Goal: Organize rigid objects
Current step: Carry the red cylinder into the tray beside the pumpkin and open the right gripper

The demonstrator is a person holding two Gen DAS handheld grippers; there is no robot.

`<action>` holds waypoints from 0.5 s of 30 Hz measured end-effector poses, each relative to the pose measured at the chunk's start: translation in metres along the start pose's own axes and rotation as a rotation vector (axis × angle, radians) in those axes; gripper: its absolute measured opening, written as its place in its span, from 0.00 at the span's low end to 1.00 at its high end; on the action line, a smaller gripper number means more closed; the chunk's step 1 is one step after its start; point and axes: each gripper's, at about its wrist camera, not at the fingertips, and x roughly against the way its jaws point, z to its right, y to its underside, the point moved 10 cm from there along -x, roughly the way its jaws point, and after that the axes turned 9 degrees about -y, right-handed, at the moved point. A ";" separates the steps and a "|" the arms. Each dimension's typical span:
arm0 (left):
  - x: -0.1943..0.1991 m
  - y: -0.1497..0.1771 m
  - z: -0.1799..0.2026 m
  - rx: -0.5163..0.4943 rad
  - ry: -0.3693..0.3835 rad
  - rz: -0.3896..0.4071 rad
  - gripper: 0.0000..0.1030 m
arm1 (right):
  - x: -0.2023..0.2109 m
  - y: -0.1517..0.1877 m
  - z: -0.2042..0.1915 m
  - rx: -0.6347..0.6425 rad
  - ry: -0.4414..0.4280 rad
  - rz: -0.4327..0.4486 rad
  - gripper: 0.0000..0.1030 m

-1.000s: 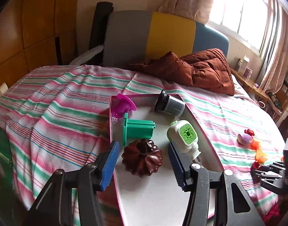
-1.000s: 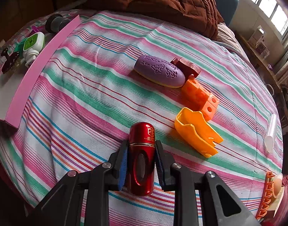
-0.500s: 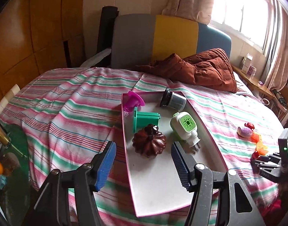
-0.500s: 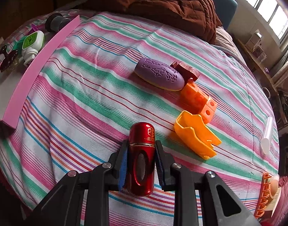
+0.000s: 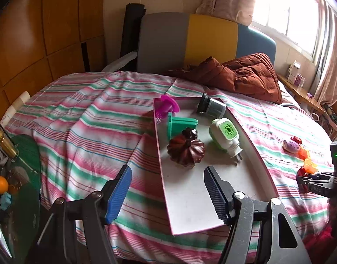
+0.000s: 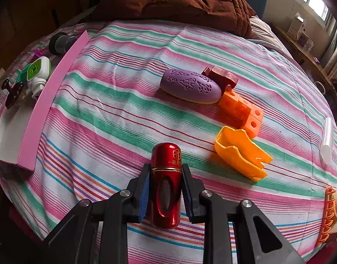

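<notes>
Red metal cylinder [image 6: 166,187] clamped in my right tool [image 6: 165,189] — just above the striped bed [image 6: 115,118].

My left tool [image 5: 168,194] hangs over the near end of the pink-rimmed tray [image 5: 252,145], jaws opening with nothing between them; a brown fluted mould [image 5: 186,151] and a green-and-white plug-in [image 5: 224,134] lie further up the tray — a purple oval case [image 6: 190,85] rests on the bed.

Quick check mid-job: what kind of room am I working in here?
Most likely a bedroom in a home. The work surface is a bed with a striped sheet and a padded headboard, a rumpled brown quilt lies at its head, and a curtained window sits beside it.
</notes>
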 end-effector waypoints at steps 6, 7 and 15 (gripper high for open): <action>0.000 0.005 -0.016 0.023 -0.020 -0.007 0.67 | 0.000 0.002 -0.022 0.023 -0.051 -0.012 0.25; 0.000 0.005 -0.018 0.029 -0.019 -0.011 0.67 | -0.001 0.001 -0.024 0.024 -0.041 -0.013 0.25; 0.005 0.007 -0.032 0.050 -0.033 0.006 0.67 | 0.006 -0.010 -0.038 -0.068 -0.094 0.023 0.25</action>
